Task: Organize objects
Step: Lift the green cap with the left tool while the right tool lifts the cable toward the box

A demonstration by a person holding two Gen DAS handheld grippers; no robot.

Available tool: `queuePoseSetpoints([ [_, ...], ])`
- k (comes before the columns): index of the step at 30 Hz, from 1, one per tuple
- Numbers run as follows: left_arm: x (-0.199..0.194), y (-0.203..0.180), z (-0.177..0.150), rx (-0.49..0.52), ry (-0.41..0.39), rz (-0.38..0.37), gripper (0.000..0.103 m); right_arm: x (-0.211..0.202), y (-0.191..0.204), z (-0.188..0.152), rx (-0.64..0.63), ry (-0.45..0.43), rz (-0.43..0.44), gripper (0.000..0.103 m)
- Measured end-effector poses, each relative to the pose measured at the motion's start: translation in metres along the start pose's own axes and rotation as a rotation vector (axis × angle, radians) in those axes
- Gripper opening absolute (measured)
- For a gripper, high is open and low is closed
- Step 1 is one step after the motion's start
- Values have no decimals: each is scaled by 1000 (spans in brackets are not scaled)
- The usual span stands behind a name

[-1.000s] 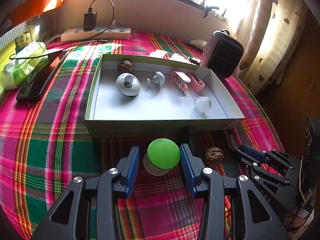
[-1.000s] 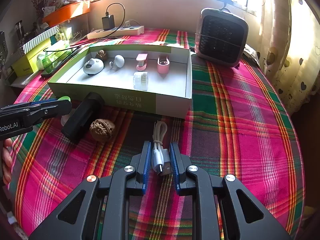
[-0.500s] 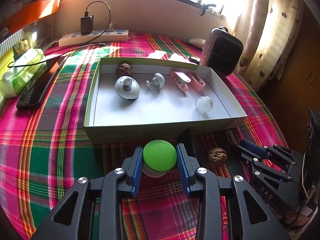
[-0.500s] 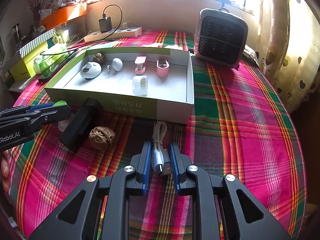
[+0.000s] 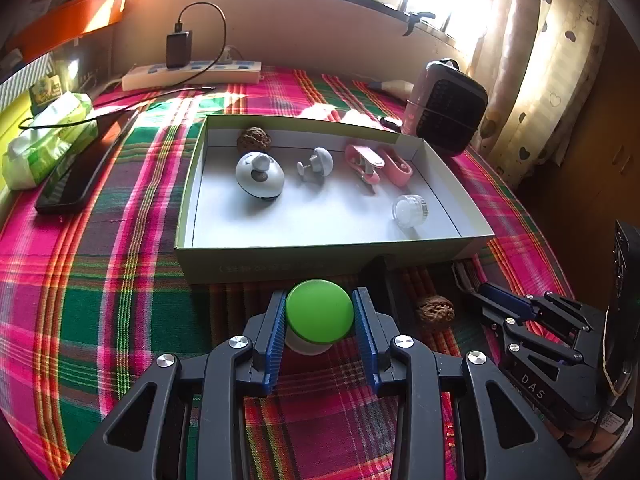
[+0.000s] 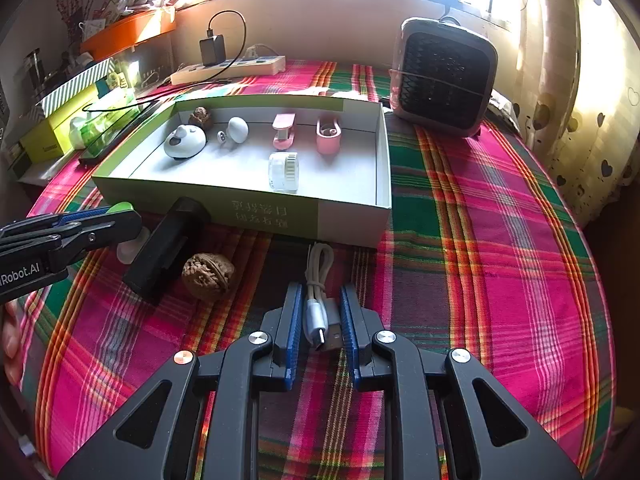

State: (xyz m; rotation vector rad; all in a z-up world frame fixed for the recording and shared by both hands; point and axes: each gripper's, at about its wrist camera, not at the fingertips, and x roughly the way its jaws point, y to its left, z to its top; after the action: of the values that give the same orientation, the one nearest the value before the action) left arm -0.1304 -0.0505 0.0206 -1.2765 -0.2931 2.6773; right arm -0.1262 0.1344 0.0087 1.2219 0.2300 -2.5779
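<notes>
Left claw [image 5: 319, 322]: pinching green-capped white mushroom-shaped knob [image 5: 319, 312] by the cap, on plaid table [image 5: 100, 312] before shallow white cardboard tray [image 5: 256, 266], likely for boxing | Right claw [image 6: 319, 322]: pressed on coiled white USB cable [image 6: 318, 304] near tray front | Loose: brown walnut [image 6: 208, 276].

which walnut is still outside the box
The walnut on the plaid cloth beside the black block, in front of the box. The other walnut sits in the box's far-left corner.

left claw [image 5: 319, 312] narrowed from wide open, now clamping green-capped jar [image 5: 319, 312]
</notes>
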Motion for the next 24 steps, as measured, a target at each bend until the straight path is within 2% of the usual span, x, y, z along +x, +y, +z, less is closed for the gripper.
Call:
queuePoseSetpoints([
  [24,-10,-2,0,19,-32,36,31,-12,2,2,6,-43,22,20],
])
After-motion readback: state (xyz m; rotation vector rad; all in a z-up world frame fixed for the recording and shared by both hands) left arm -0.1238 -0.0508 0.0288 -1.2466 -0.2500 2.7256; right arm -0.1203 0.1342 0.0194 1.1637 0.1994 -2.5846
